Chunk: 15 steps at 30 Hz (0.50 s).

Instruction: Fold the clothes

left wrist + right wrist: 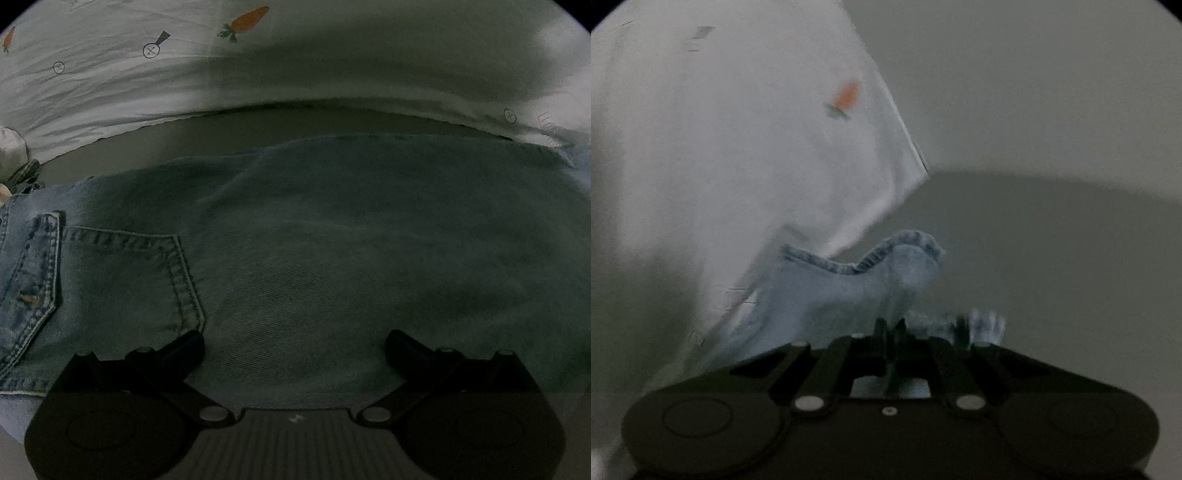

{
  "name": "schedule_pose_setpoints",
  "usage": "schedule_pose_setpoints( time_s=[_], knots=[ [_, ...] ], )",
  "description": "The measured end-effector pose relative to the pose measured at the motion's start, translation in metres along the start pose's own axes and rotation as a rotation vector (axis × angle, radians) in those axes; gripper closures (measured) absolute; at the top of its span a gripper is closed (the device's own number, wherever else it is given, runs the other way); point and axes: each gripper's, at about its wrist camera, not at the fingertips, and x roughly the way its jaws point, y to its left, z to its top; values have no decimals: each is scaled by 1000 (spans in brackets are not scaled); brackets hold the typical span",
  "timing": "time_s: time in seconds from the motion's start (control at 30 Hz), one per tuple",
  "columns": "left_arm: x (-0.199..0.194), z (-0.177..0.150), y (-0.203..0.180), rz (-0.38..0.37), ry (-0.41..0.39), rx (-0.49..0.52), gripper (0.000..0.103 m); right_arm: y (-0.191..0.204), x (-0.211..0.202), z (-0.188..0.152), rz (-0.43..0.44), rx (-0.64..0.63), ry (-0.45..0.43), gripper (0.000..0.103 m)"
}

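Observation:
Light blue jeans [332,240] lie spread flat across the left wrist view, with a back pocket [129,280] at the left. My left gripper [294,343] hovers low over the denim, its black fingers [184,345] wide apart and nothing between them. In the right wrist view my right gripper [891,326] is shut on a bunched edge of the jeans [849,291]. The hem [908,243] stands up in a fold just beyond the fingertips. The picture there is blurred.
A white cloth with carrot prints [110,81] lies behind the jeans; the same cloth [720,147] fills the left of the right wrist view. A grey bed surface [1052,240] stretches to the right. A pale object [13,146] sits at the far left edge.

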Motion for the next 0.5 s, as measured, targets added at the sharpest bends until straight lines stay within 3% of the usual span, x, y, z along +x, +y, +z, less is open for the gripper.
schedule_pose_setpoints(
  time_s=[0.1,0.3,0.37,0.43,0.5],
  knots=[
    [2,0,1,-4,-3,1,0,0,-9,-8,-63,-36,4,100],
    [5,6,10,-43,27,10,0,-15,18,-35,-190,-60,119,99],
    [4,9,16,-73,35,9,0,-1,14,-31,-243,-148,139,83],
    [-2,8,29,-128,16,-44,0,9,0,-32,-241,-177,141,47],
    [-13,4,49,-186,-11,-158,0,18,-24,-40,-189,-189,138,39]
  ],
)
